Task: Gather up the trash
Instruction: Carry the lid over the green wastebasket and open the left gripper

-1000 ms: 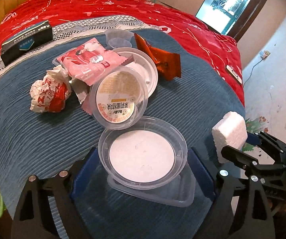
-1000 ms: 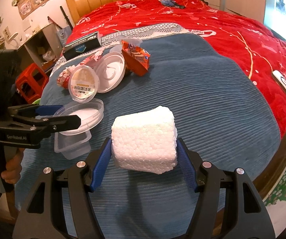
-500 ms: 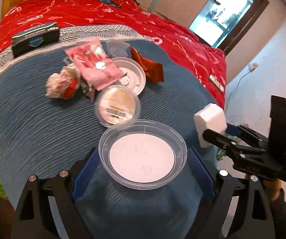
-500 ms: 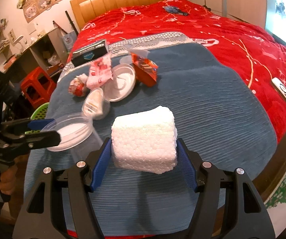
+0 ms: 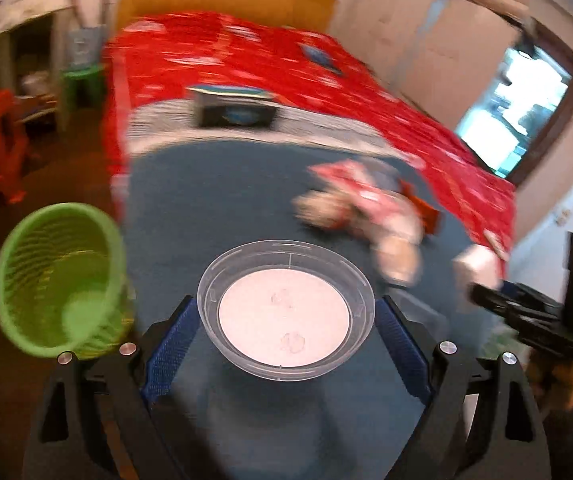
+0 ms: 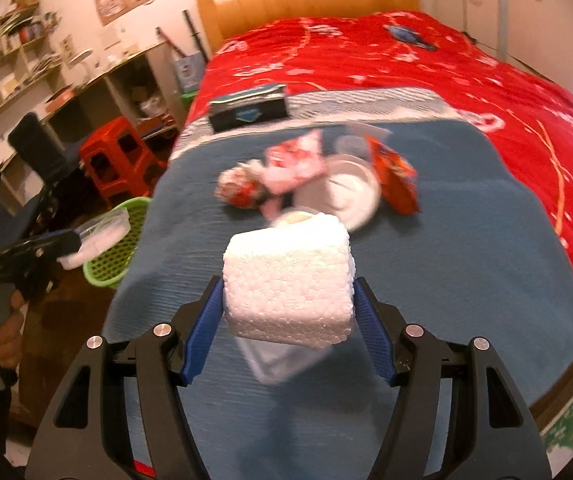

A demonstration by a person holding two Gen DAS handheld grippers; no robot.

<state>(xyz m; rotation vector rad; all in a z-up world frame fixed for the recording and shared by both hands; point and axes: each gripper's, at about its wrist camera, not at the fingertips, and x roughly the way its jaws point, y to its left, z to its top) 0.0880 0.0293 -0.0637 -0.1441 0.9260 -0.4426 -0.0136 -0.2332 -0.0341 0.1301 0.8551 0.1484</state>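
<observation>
My left gripper (image 5: 286, 322) is shut on a clear round plastic tub (image 5: 286, 276) with a white bottom, held in the air above the blue blanket's near-left corner. A green mesh basket (image 5: 58, 284) stands on the floor just left of it. In the right wrist view the left gripper (image 6: 71, 242) holds the tub beside the basket (image 6: 120, 248). My right gripper (image 6: 288, 314) is shut on a white foam block (image 6: 288, 280) above the blanket. More trash lies mid-blanket: a pink wrapper (image 6: 296, 160), crumpled paper (image 6: 238, 188), an orange packet (image 6: 396, 180), a white lid (image 6: 352, 192).
A clear rectangular container (image 6: 278, 364) lies on the blue blanket (image 6: 466, 248) under the foam block. A black box (image 6: 248, 110) sits further up the red bedspread (image 6: 426, 68). A red stool (image 6: 118, 160), desk and shelves stand left of the bed. The left wrist view is blurred.
My left gripper has lifted the round tub off the rectangular container and swung it left to the green basket. The right gripper has risen a little, foam block still clamped.
</observation>
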